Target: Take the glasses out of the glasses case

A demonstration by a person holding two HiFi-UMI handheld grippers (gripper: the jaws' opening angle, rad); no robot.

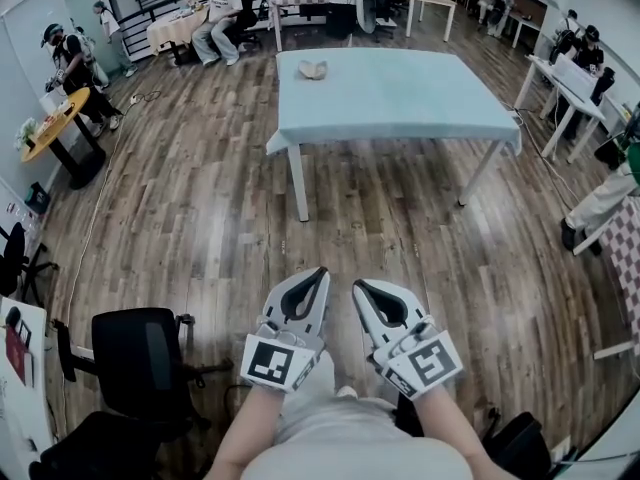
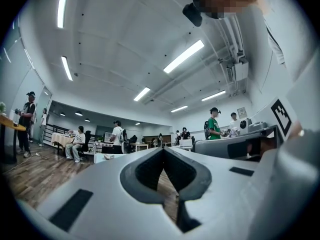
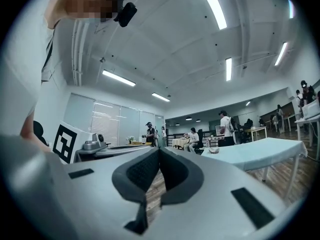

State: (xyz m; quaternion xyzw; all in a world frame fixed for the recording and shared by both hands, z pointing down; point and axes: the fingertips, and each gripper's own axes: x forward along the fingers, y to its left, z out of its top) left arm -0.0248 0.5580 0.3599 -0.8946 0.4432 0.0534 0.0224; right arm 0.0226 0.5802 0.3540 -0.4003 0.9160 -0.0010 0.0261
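The table (image 1: pixel 400 103) is pale blue-green, the glasses case (image 1: pixel 313 69) beige, the floor (image 1: pixel 200 218) brown streaked wood, the chair (image 1: pixel 145 353) black, and the left gripper (image 1: pixel 317 274) and right gripper (image 1: pixel 361 287) light grey with black-and-white square markers.

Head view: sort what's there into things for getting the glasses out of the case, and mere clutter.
For the job: pale object, probably the glasses case; blue table under it; left hand-held gripper and right hand-held gripper, both shut, empty.
Clutter: black office chair; round wooden table; white desk.
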